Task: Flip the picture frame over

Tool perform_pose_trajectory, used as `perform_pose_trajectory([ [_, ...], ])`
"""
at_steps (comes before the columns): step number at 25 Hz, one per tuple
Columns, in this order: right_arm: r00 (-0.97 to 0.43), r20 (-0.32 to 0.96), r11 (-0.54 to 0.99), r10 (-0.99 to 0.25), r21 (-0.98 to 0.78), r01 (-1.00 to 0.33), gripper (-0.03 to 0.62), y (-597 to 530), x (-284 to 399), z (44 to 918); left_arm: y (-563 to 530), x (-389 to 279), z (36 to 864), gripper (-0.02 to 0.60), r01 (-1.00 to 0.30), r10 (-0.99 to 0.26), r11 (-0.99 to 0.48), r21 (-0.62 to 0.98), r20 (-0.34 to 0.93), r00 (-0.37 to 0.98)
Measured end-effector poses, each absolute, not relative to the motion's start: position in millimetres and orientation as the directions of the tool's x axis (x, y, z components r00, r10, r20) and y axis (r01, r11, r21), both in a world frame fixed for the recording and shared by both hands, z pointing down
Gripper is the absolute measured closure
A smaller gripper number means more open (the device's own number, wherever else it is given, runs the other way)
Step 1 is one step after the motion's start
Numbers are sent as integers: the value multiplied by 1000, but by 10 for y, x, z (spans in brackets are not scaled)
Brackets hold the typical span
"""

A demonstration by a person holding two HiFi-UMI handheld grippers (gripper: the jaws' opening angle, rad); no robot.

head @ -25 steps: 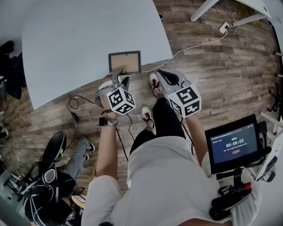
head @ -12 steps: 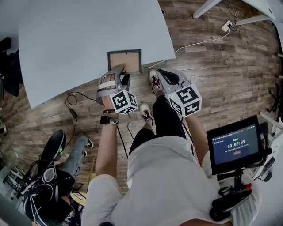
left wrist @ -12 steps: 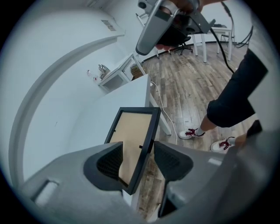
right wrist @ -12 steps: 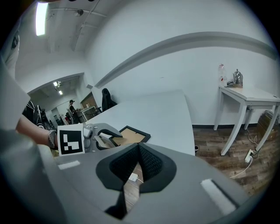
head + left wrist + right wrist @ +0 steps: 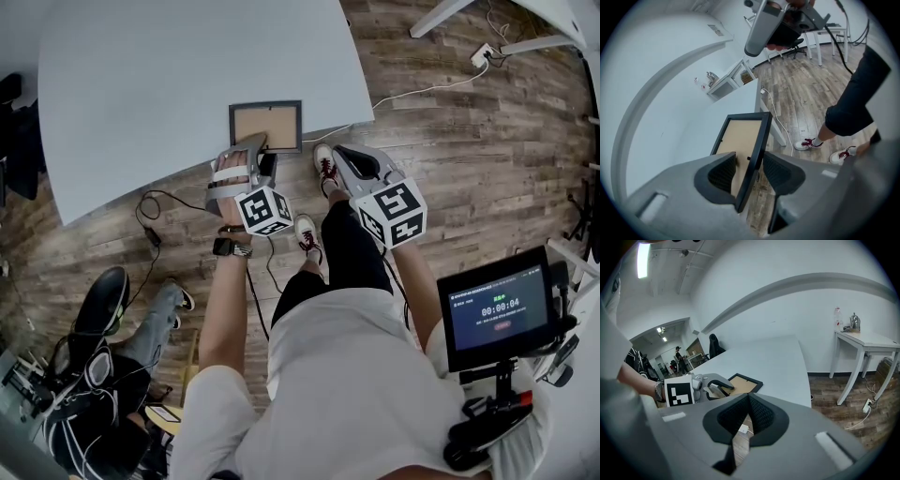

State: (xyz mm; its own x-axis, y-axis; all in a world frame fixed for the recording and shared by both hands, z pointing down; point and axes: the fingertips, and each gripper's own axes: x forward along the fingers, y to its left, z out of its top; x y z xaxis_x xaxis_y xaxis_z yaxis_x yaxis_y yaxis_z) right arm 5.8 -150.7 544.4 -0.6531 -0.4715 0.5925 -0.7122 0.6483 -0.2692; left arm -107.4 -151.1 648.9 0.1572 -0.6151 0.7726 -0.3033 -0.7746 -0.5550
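Black-rimmed picture frame [image 5: 265, 126], tan face up, lies at the white worktop's [image 5: 169, 84] edge. One side rail runs between the left claw's [image 5: 749, 160] pads, which have just been closing but remain released. The right claw [image 5: 749, 401], alongside, is clenched on nothing.

Head view downward, all share picture frame [image 5: 265, 127]

Left gripper [image 5: 255, 145] crept up the head view onto the bottom edge of the picture frame [image 5: 266, 125], its jaws just been closing a bit with that edge between them. Timer on the screen [image 5: 497, 309] ticked over too.
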Motion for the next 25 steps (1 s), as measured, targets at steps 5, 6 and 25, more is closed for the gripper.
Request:
perform_pose_trajectory([
  [5, -652, 590, 648, -476, -266, -714, 592, -1535, 49, 5420, -1555, -1022, 6354, 417, -389, -630, -755, -527, 747, 212],
  [6, -652, 589, 648, -478, -265, -714, 592, -1536, 56, 5409, -1563, -1003, 6317, 422, -410, -636, -749, -521, 738, 224],
  [25, -641, 559, 627, -526, -253, -736, 592, -1677, 144, 5143, -2165, -1156, 5390, 497, -850, -718, -517, -95, 590, 370],
])
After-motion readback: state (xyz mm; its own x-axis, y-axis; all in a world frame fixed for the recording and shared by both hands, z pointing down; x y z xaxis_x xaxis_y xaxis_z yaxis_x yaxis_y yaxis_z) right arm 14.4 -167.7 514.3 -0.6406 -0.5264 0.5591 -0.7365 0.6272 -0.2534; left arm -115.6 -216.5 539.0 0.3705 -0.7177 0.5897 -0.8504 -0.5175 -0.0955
